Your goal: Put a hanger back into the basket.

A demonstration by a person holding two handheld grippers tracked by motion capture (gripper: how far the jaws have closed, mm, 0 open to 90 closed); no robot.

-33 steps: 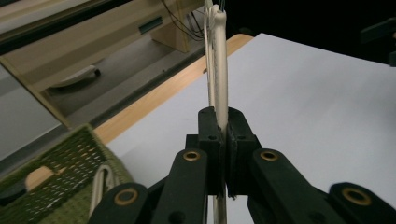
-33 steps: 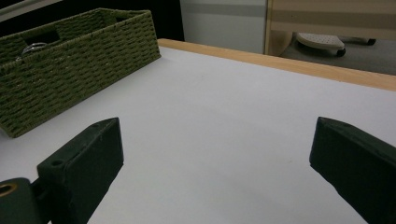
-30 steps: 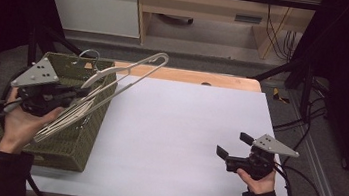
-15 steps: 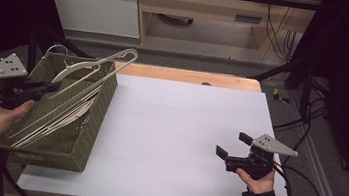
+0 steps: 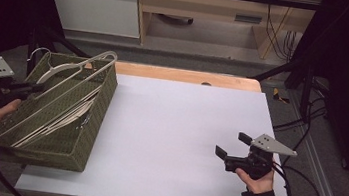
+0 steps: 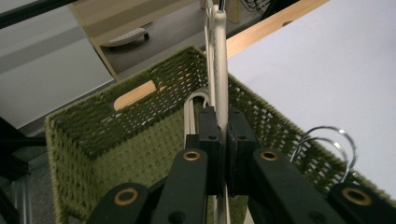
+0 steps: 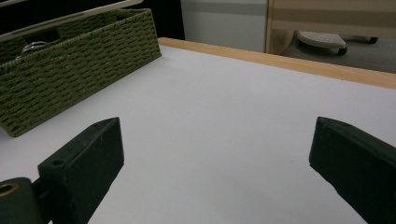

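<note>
Left gripper [image 6: 223, 140] pinches cream hanger [image 5: 71, 78], raised aslant over woven green basket [image 5: 94, 118] at table's left edge. Right gripper [image 5: 233, 146] idle, jaws spread above white tabletop [image 5: 174, 128]. Likely step: extraction; next, lift hanger clear of stacked hangers.

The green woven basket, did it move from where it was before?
Yes. The green woven basket has slid left, so more of it hangs past the white table's left edge. The left gripper, shut on a cream hanger, moved left too.
</note>
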